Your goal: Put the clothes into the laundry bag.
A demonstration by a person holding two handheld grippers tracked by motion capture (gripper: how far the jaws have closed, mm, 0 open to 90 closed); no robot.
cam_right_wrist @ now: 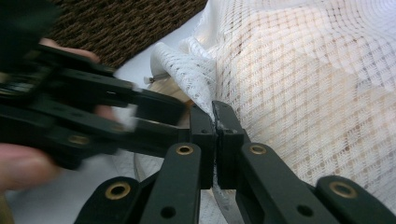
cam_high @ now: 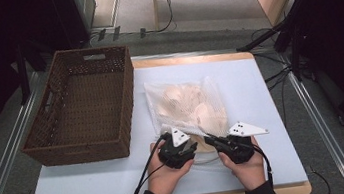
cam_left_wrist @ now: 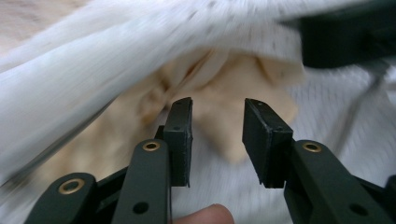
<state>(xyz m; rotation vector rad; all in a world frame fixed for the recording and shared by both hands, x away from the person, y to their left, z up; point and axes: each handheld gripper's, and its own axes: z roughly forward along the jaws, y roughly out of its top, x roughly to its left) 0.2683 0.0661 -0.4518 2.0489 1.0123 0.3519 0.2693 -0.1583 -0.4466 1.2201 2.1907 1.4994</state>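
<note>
A white mesh bag (cam_high: 188,105) holding pale beige pieces (cam_left_wrist: 219,79) lies on the white table top (cam_high: 261,100). At the bag's near edge, my right gripper (cam_right_wrist: 214,109) is shut on a fold of the mesh (cam_right_wrist: 303,84). My left gripper (cam_left_wrist: 217,105) sits just left of it at the same edge, jaws apart and open. Mesh and beige contents lie beyond its pads, and nothing is pinched between them. In the high view the left gripper (cam_high: 187,148) and right gripper (cam_high: 211,141) nearly meet, each held in a hand.
A dark brown woven basket (cam_high: 80,106), with nothing in it, stands on the left of the table beside the bag. Black stands and cables run along the floor at the right. The left gripper view is blurred.
</note>
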